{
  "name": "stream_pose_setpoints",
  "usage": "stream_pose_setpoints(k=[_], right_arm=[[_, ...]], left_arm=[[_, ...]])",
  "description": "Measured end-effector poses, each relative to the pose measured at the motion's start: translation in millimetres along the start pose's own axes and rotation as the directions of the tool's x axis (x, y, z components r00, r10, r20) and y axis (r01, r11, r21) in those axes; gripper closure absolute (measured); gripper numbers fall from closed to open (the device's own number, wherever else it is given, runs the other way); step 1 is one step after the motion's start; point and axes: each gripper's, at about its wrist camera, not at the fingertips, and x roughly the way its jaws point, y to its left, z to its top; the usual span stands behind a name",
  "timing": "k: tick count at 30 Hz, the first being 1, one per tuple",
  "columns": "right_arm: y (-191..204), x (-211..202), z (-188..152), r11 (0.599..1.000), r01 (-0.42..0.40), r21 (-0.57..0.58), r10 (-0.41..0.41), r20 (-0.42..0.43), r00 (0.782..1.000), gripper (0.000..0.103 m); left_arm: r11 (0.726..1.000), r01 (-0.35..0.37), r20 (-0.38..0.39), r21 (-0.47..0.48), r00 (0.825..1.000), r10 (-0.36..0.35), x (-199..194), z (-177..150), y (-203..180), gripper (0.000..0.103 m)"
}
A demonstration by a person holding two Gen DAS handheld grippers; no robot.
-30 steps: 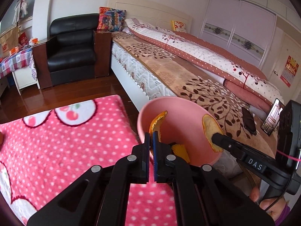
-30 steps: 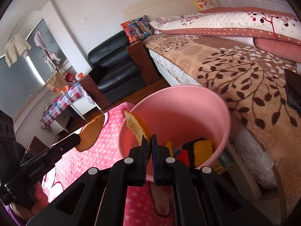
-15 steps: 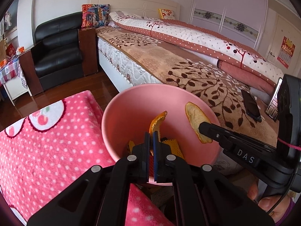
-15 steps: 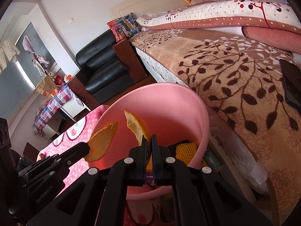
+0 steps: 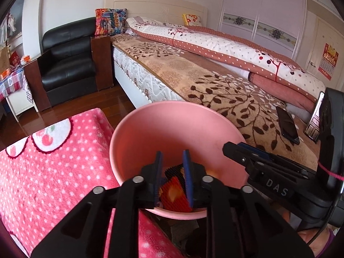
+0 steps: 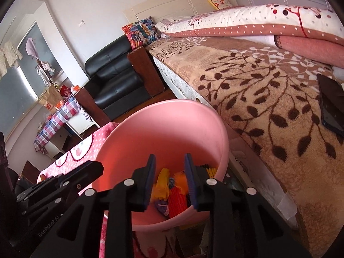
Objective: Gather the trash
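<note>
Over the mouth of the pink bin (image 5: 150, 133), the left gripper (image 5: 172, 172) hangs with fingers spread, holding nothing; the right gripper (image 6: 169, 176) likewise, jaws apart and empty. Trash (image 6: 176, 197) lies at the bin's bottom, at 6 o'clock between the fingers. The bin's rim stands between the pink dotted cloth (image 5: 53, 172) at 9 o'clock and the bed (image 5: 215, 90) at 2 o'clock.

Desk (image 5: 43, 172): covered by a pink polka-dot cloth with cherry print.
Bed (image 5: 193, 79): brown leaf-patterned blanket; on it a folded dotted quilt (image 5: 225, 49) and a dark phone (image 5: 287, 124).
Floor (image 5: 71, 109): dark wood.
</note>
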Motion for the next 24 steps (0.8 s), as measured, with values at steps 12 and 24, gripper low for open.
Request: stream_pose_setpoints(k=[12, 24], right_arm=[[28.8, -39.3, -11.8, 0.995, 0.000, -0.097, 0.006, 0.064, 0.998, 0.053], [73.4, -78.1, -42.4, 0.986, 0.017, -0.166, -0.002, 0.096, 0.995, 0.027]], left_arm=[[0.998, -0.068, 0.074, 0.000, 0.995, 0.068, -36.7, -0.6, 4.1, 0.081], [0.992, -0.115, 0.147, -0.048, 0.982, 0.121, -84.9, -6.5, 26.8, 0.081]])
